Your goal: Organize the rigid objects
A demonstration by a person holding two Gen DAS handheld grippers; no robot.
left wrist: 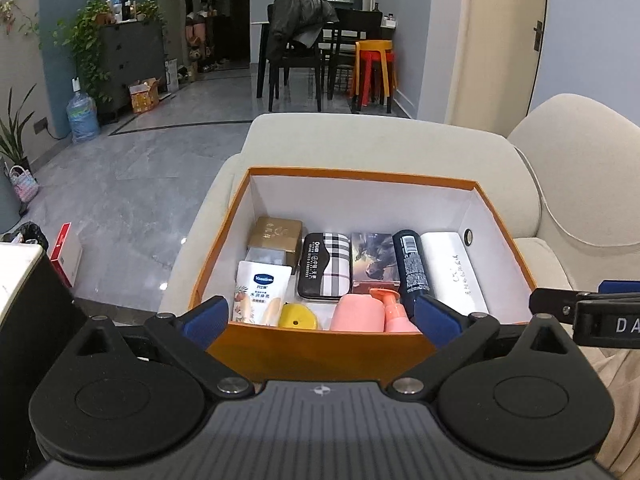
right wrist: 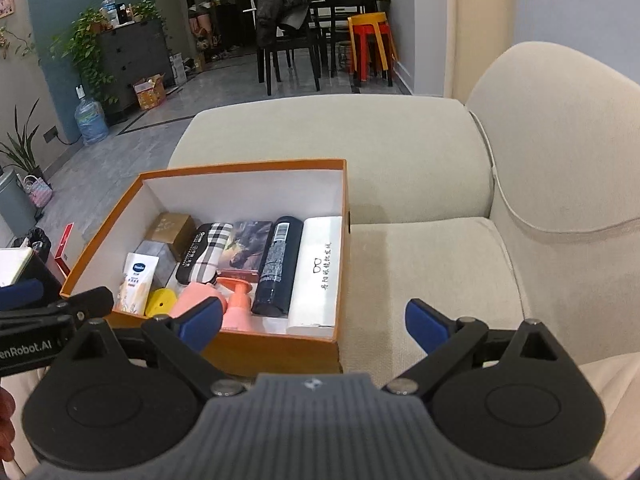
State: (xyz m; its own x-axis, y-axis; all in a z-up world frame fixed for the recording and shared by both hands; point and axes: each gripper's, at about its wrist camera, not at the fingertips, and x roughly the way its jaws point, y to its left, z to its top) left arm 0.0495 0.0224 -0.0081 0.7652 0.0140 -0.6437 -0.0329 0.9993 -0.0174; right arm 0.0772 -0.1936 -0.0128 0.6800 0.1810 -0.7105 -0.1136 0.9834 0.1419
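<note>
Your left tool (left wrist: 320, 316) and right tool (right wrist: 314, 326) both stand spread, holding nothing. The orange box (right wrist: 276, 350) on the beige sofa (right wrist: 420, 264) already holds the packed items, including the pink pump bottle (left wrist: 370, 312). Packing appears complete; next, confirm nothing remains outside. Grey tiled floor (left wrist: 132, 168) lies beyond.

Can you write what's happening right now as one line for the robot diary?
left tool: open, empty | right tool: open, empty | orange box: on sofa, packed | black bottle: lying inside
</note>
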